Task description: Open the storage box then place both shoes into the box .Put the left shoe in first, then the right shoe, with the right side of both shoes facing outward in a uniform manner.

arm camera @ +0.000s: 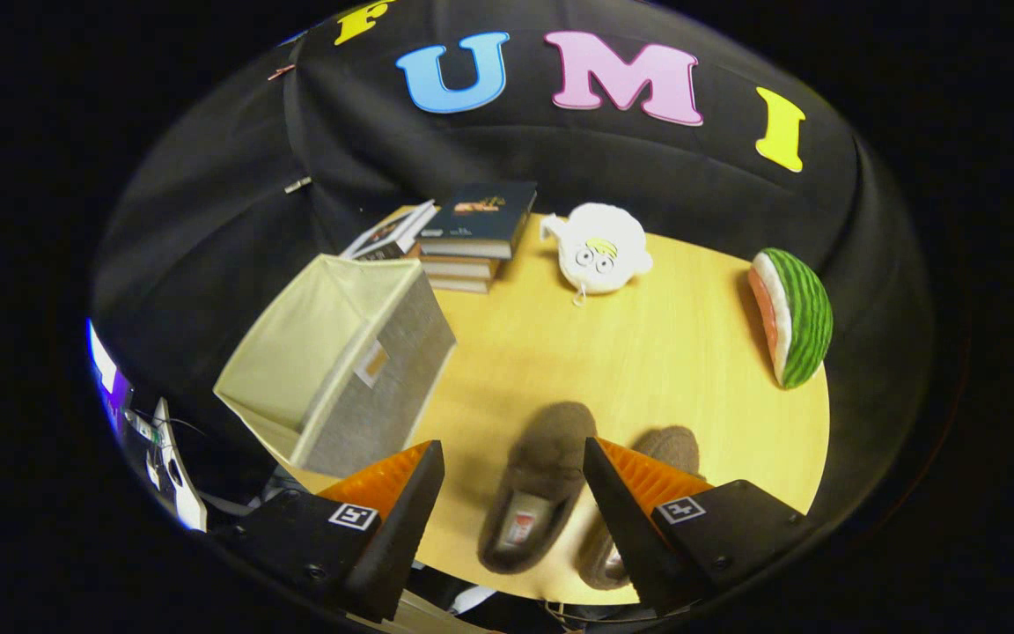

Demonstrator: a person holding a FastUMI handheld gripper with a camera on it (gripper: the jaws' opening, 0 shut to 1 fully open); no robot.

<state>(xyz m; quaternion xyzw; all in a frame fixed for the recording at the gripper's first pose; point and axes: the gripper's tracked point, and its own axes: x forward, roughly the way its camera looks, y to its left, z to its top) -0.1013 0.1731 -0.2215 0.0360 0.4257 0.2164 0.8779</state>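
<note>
Two brown fuzzy shoes lie side by side on the wooden table [648, 352], toes pointing away from me. The left shoe [538, 480] shows in the gap between my fingers, lower down on the table. The right shoe [670, 449] is partly hidden behind my right finger [639, 493]. My gripper [514, 458] hovers above them, open, with nothing held. The storage box [340, 361], beige fabric with a grey front, stands to the left beyond my left finger [393, 493]; its top is open and its inside looks bare.
A stack of books [472, 233] sits at the table's far side behind the box. A white plush toy [599, 246] lies beside the books. A watermelon-slice toy [793, 317] rests near the table's right edge. Cables and a device [164, 458] hang off to the left.
</note>
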